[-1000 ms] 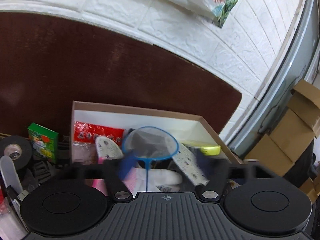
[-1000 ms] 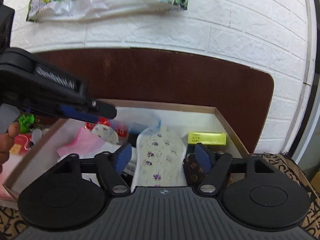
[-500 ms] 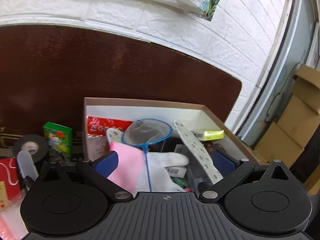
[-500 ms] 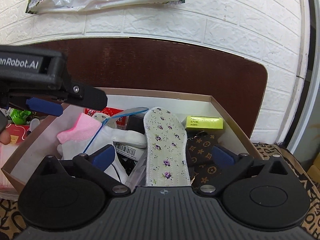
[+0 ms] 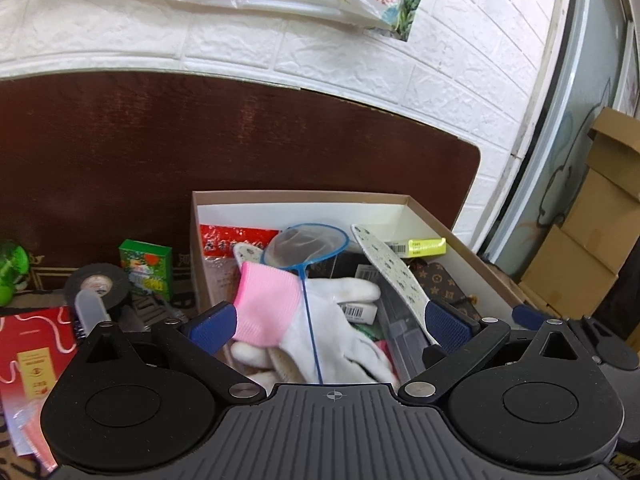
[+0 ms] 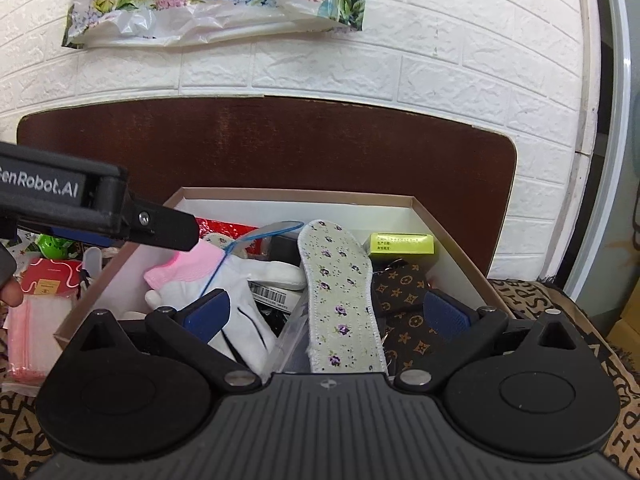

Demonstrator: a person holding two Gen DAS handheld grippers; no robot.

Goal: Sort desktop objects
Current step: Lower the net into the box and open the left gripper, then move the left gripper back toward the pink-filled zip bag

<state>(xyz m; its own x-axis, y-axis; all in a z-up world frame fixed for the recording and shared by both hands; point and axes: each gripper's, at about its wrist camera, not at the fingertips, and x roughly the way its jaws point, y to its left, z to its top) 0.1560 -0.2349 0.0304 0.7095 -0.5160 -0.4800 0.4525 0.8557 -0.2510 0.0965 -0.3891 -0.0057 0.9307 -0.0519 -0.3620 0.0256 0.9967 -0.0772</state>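
A cardboard box holds a white glove with a pink cuff, a small blue-rimmed net, a flowered insole, a yellow box and a brown monogram pouch. My left gripper is open above the glove, holding nothing. My right gripper is open above the insole, holding nothing. The left gripper's body shows at the left of the right wrist view.
Left of the box lie a black tape roll, a green carton, a red packet, a green ball and pink bags. A dark wooden board stands behind. Cardboard cartons are stacked at right.
Both grippers have opened wide and drawn back from the box. The net and the insole, held a second ago, now lie in the box.
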